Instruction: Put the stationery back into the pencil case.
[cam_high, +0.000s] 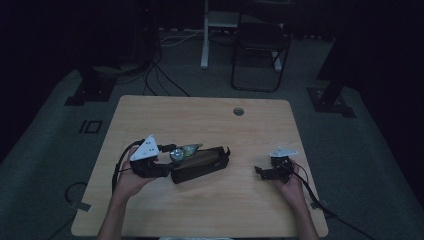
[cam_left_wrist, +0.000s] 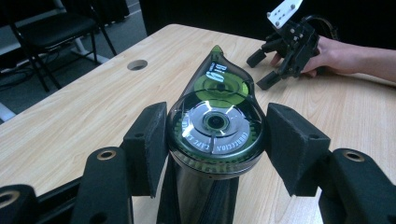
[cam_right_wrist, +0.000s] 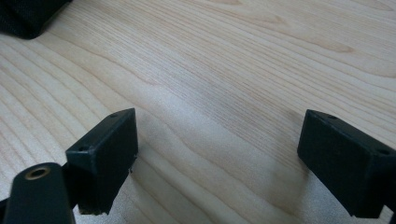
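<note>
Item 1 – left gripper (cam_left_wrist: 215, 140): jaws standing either side of the correction tape dispenser (cam_left_wrist: 215, 123). One pad is touching its round green-and-silver body; the other is sitting just beside it w/ a thin gap, so a firm grip can't be confirmed. Dispenser is pointing its tapered tip away from the jaws, across the table (cam_left_wrist: 79, 112). In the high view the left gripper (cam_high: 167, 157) is sitting w/ the dispenser (cam_high: 184, 151) at the pencil case's left end.

Item 2 – pencil case (cam_high: 200, 164): dark, long, lying left of table centre. Its top is showing directly under the dispenser in the left gripper view, cut off by the frame bottom; whether the dispenser is resting on it or being lifted clear can't be told.

Item 3 – right gripper (cam_right_wrist: 217, 158): jaws spread wide, nothing between them, hovering low over bare wood. In the high view it (cam_high: 260, 172) is sitting well apart from the case, w/ open table between them.

Item 4 – edges/room: wide free wood toward the far edge, around the cable hole (cam_high: 238, 111), and along the near edge.

Item 5 – surroundings: dim floor, chair (cam_high: 260, 45) beyond the table, details hard to make out.
</note>
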